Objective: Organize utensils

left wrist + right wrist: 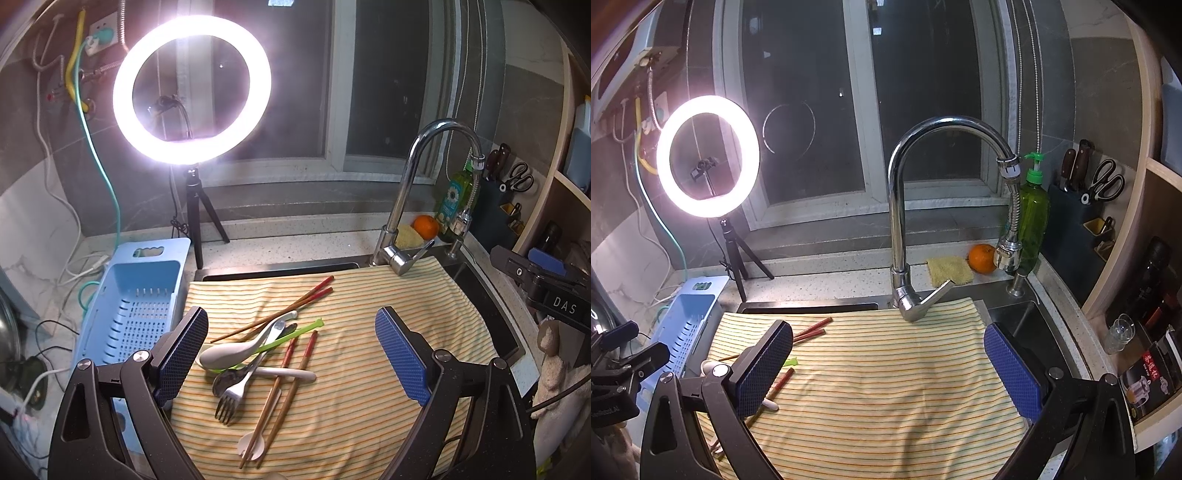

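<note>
Both your left gripper [291, 350] and right gripper [888, 365] gape wide, empty, above the cloth [369, 332]; utensils [258, 354] piled beside the basket [136, 306], faucet [905, 221] behind.

both wrist views look down close, sharing the striped cloth [369, 332] and faucet [901, 206].

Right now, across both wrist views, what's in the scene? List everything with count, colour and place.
chopsticks: about four, brown with red ends, crossed on the cloth
ceramic spoon: one, white, on the pile
fork: one, metal, prongs toward camera
green stick: one, lime, across the pile
striped cloth: one, yellow, over the sink
basket: one, light blue, left of cloth
faucet: one, chrome, behind cloth
orange: one, by the faucet
soap bottle: one, green, right rear
ring light: one, lit, on tripod
left tool: open, above the pile
right tool: open, over bare cloth
</note>
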Tool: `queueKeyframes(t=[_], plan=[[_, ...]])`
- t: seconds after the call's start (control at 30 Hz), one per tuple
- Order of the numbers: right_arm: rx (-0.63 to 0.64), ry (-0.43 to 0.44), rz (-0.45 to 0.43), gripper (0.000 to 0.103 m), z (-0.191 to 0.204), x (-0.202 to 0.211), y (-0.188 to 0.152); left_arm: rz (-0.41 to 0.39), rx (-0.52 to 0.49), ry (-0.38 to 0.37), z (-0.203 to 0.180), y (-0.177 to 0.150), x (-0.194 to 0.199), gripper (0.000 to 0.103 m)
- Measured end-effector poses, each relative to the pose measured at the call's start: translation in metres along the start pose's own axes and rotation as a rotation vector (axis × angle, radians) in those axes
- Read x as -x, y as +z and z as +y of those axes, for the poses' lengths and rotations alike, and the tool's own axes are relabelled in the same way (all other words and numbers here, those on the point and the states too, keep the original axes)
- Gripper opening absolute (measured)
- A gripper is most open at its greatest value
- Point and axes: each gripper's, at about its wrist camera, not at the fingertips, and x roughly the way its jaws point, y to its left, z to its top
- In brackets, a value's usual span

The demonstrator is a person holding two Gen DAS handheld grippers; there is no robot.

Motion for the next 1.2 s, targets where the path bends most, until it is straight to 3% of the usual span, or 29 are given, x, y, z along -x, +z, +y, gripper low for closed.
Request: queueKeyframes(t=[0.77, 1.1, 1.2], plan=[[0.054, 0.044, 0.097, 0.102, 0.026, -0.037, -0.023, 0.101, 0.071, 0.083, 0.054, -0.034, -0.013, 0.092], [0.009, 0.188, 0.238, 0.102, 0.040, -0.073, -0.045, 0.176, 0.115, 0.091, 0.084, -0.068, -0.014, 0.091], [-0.017, 0.237, 0.301, 0.097, 0.045, -0.085, -0.053, 0.196, 0.115, 0.095, 0.088, -0.076, -0.016, 0.090]])
